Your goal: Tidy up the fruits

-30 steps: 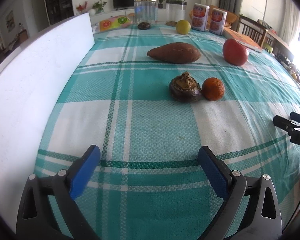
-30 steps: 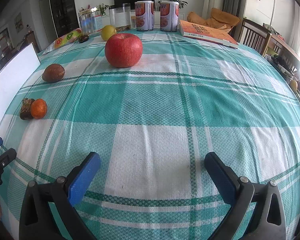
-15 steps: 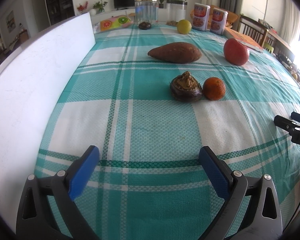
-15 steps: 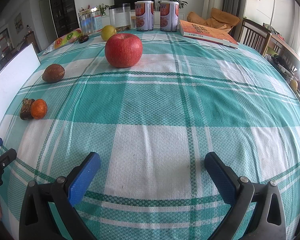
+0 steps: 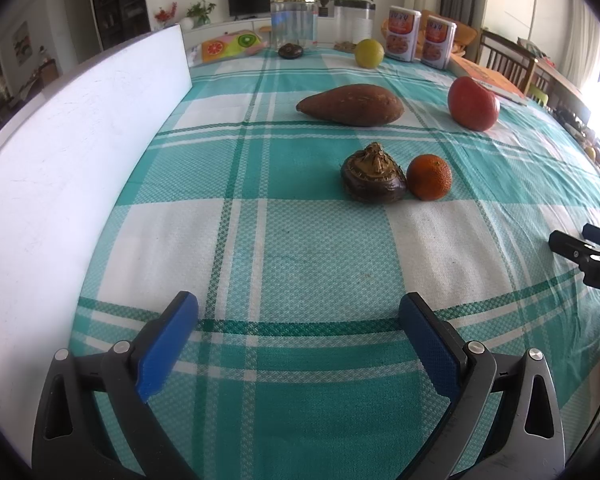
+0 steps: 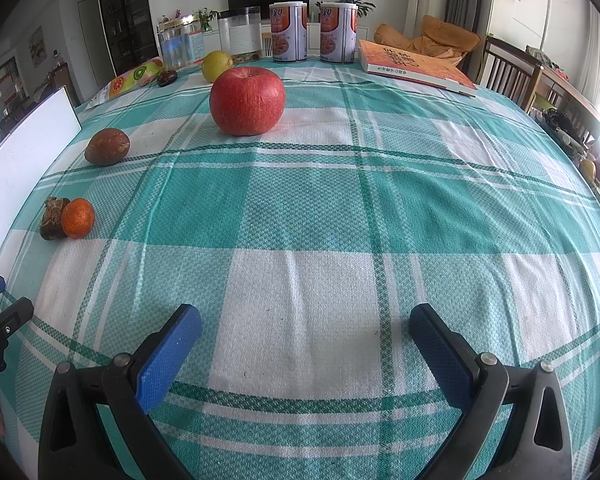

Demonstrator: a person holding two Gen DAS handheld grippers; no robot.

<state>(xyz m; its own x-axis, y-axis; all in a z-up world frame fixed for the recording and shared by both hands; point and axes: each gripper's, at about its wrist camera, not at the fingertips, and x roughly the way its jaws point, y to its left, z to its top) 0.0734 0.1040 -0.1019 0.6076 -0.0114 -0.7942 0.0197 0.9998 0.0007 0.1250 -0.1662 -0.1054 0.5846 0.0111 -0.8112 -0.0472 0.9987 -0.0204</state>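
On the teal plaid cloth a small orange [image 5: 429,177] [image 6: 77,218] touches a brown taro-like root [image 5: 373,181] [image 6: 53,219]. Behind them lies a sweet potato [image 5: 352,105] [image 6: 107,146]. A big red apple [image 5: 473,104] [image 6: 247,101] sits further back, with a yellow-green citrus [image 5: 369,53] [image 6: 217,65] and a small dark fruit [image 5: 291,51] [image 6: 167,78] near the far edge. My left gripper [image 5: 298,336] hovers open well short of the orange. My right gripper [image 6: 305,344] is open too, over bare cloth in front of the apple.
A white tray [image 5: 60,168] [image 6: 24,148] runs along the left edge. At the far end stand clear jars [image 5: 294,20] [image 6: 240,36], two cans [image 6: 314,32] [image 5: 420,40], a fruit-print packet [image 6: 134,78] and an orange book [image 6: 416,66]. Wooden chairs [image 6: 508,68] flank the right side.
The left wrist view has shifted slightly, the fruits sliding a little down and right. The right gripper holds still. Both stay open.
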